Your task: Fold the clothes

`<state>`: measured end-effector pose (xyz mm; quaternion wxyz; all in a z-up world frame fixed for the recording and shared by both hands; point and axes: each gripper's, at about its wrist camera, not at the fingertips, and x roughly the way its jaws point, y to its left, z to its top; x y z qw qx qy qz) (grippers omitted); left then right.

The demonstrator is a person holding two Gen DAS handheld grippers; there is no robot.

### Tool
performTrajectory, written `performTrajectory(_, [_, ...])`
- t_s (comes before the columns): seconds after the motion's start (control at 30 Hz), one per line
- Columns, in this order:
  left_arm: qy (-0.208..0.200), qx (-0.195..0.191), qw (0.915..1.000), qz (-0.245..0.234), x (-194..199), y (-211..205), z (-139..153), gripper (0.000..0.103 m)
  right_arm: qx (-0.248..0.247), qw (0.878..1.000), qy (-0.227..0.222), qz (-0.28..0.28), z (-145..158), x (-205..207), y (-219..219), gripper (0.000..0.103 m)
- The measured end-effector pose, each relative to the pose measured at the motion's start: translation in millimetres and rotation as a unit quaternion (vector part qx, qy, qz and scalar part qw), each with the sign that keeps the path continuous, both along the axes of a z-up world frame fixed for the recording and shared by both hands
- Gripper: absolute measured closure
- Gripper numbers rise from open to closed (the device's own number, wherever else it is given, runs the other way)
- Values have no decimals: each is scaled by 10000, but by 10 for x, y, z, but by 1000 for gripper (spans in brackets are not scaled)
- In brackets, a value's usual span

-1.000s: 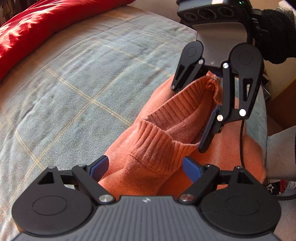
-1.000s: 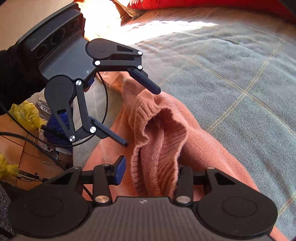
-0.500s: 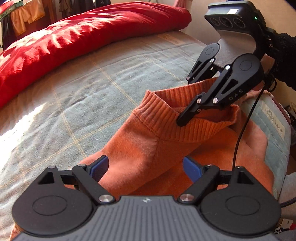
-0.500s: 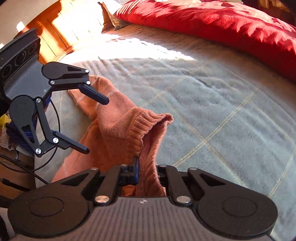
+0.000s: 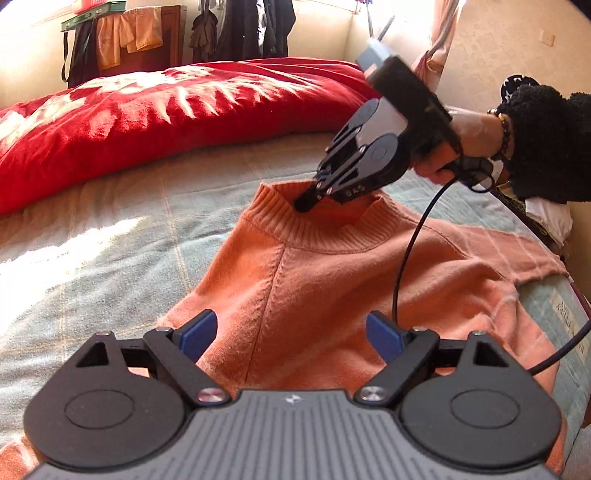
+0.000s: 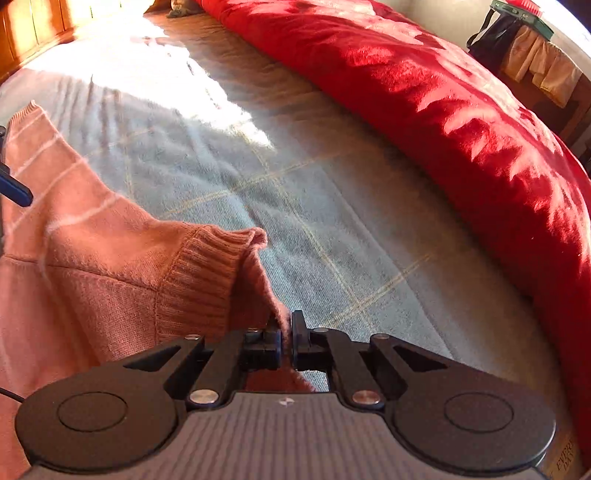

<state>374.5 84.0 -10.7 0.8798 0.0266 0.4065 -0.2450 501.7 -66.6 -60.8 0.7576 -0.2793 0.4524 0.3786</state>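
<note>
the orange sweater [image 5: 332, 280] lay spread on the blue-grey checked bedspread [image 5: 110, 236], its ribbed collar [image 5: 280, 221] pointing towards the red duvet [image 5: 177, 110] bunched along the far side. the right gripper [image 6: 286, 334] had its fingers pinched tight on the collar's edge, knit squeezed between the pads, the ribbing standing up in a small peak just ahead of them. from the left camera that same gripper came in from the right, held in a hand [image 5: 461, 144] with a black fuzzy sleeve [image 5: 546, 140], its cable [image 5: 402, 266] trailing across the sweater's chest. the left gripper [image 5: 291, 332] hovered over the sweater's body with its blue-padded fingers [image 5: 197, 330] spread wide, nothing between them. one sleeve [image 5: 517, 254] stretched off towards the bed's right edge. clothes [image 5: 129, 35] hung on a rack by the far wall.
</note>
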Motion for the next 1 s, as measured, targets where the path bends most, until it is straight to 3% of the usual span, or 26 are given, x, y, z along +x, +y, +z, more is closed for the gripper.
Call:
performTrajectory(0.07, [3,-56,10000,-10,32,-16,-33,16,195,9985,413,-306,-128,77,-81,89])
performTrajectory(0.13, [52,-108,9999,-37,69,-18,-71,16,587,9938,701,-634,-60,113,-247,80])
performTrajectory(0.2, [81,-68,9999,-5,107,-12,-99,16,784,9904,795,-821,17,98,-484,61])
performTrajectory(0.27, [35,23,9999,96,154,2,-108,16,804,9885,846,-965,37,73,-730,51])
performTrajectory(0.4, [-136,350,9992,161,415,21,-148,20,845,9840,946,-1253,77,23,-1220,46])
performTrajectory(0.53, [-215,779,9963,-299,752,-54,-282,27,884,9786,1045,-1539,118,-27,-1711,46])
performTrajectory(0.6, [-239,1193,9894,-796,870,-168,-410,28,878,9764,1093,-1642,111,-59,-1926,46])
performTrajectory(0.7, [-164,1750,9762,-1273,999,-303,-614,28,605,9819,1121,-1399,-154,-173,-1950,46])
performTrajectory(0.77, [-38,2046,9676,-1477,1081,-370,-746,26,454,9871,909,-1235,-267,-242,-1904,45])
performTrajectory(0.8, [107,1958,9705,-1404,1104,-383,-763,28,479,9870,865,-1270,-285,-256,-1892,43])
performTrajectory(0.87, [393,1741,9755,-1288,1112,-421,-769,47,551,9852,843,-1389,-270,-295,-1878,44])
performTrajectory(0.9, [344,1811,9740,-1314,1053,-459,-762,61,552,9857,835,-1353,-249,-330,-1865,53])
performTrajectory(0.97, [199,1995,9700,-1373,924,-538,-750,68,504,9870,784,-1309,-219,-418,-1841,71])
performTrajectory(1.0, [99,2075,9701,-1255,904,-542,-722,78,434,9879,710,-1310,-197,-460,-1826,82])
